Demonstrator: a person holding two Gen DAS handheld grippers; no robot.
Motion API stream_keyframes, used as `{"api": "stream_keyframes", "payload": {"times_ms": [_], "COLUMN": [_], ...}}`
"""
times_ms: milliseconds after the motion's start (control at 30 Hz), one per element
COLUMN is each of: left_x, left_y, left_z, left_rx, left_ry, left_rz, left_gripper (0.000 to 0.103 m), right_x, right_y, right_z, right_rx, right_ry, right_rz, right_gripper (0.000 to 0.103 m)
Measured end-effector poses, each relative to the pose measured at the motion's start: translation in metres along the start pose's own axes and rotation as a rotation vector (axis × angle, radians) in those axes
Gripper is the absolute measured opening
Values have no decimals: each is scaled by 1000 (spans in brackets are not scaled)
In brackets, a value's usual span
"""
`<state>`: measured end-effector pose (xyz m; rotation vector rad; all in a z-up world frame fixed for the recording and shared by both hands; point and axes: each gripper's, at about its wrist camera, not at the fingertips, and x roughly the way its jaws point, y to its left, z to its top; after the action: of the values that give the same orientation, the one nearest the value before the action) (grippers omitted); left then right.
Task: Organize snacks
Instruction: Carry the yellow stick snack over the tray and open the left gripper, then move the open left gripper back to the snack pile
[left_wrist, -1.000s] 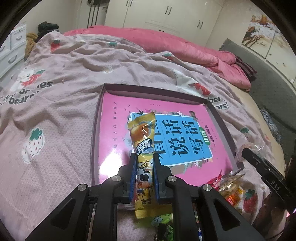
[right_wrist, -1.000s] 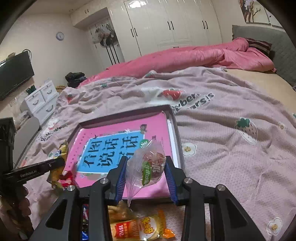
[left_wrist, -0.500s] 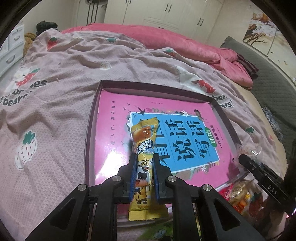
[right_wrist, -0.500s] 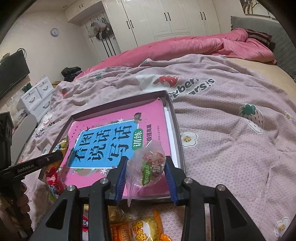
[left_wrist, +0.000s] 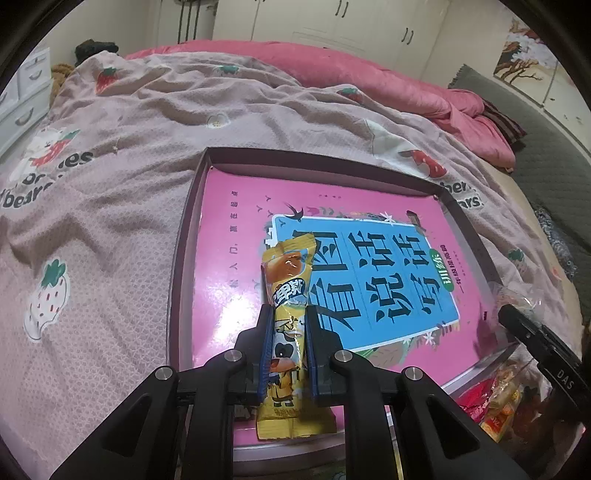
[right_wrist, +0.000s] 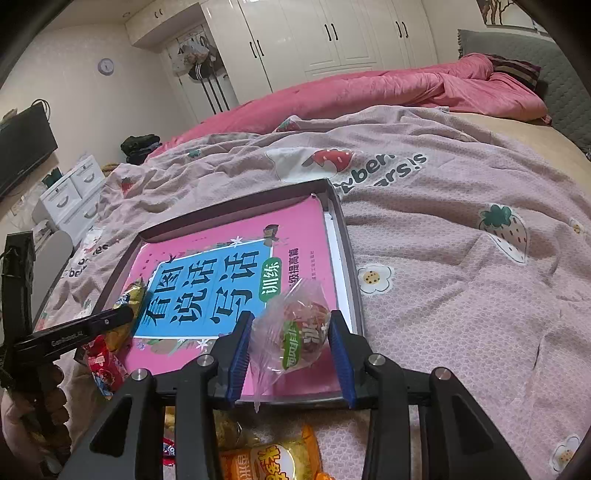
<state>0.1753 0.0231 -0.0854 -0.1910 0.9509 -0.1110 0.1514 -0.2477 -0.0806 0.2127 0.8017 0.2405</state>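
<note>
Slippage is the main risk: left tongs (left_wrist: 287, 345) pinch 1 yellow snack stick (left_wrist: 288, 314) near its middle over the tray (left_wrist: 183, 258); right tongs (right_wrist: 291, 345) hold a clear candy bag (right_wrist: 295, 328), seemingly by loose film, above the tray's near edge. Released short, either could land on the bed (right_wrist: 461, 295).

We are in a home bedroom: a bed (right_wrist: 461, 206) with strawberry-print cover, pink quilt (right_wrist: 369, 96), white wardrobes (right_wrist: 332, 37), wall clock (right_wrist: 106, 66).

Black left claw (left_wrist: 287, 347) with blue pads (left_wrist: 264, 354), silver screws (left_wrist: 233, 355), white lettering.
</note>
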Motion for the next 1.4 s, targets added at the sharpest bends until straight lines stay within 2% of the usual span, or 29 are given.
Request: {"api": "stream_keyframes", "payload": {"times_ms": [400, 600, 700, 767, 933, 1200, 1400], "left_x": [-3, -4, -7, -8, -12, -23, -38], "left_y": [-2, -3, -4, -4, -6, -3, -1], "left_z": [-1, -1, -2, -2, -3, -2, 1], "left_rx": [10, 10, 8, 7, 16, 8, 4], "left_ry": [1, 9, 9, 12, 10, -3, -38], "left_rz": [-6, -9, -18, -26, -32, -35, -49], "left_gripper": [18, 28, 33, 40, 47, 51, 57], "right_x": [-7, -13, -15, -17, -21, -28, -40], "right_y": [-3, 10, 14, 15, 14, 13, 14], "right_z": [-4, -5, -6, -6, -9, -9, -7], "right_rx": [24, -11, -8, -6, 22, 34, 22], "right_ry": [4, -3, -2, -1, 4, -4, -32], "right_rz": [10, 43, 64, 72, 90, 107, 95], "right_gripper": [44, 46, 47, 48, 48, 48, 54]}}
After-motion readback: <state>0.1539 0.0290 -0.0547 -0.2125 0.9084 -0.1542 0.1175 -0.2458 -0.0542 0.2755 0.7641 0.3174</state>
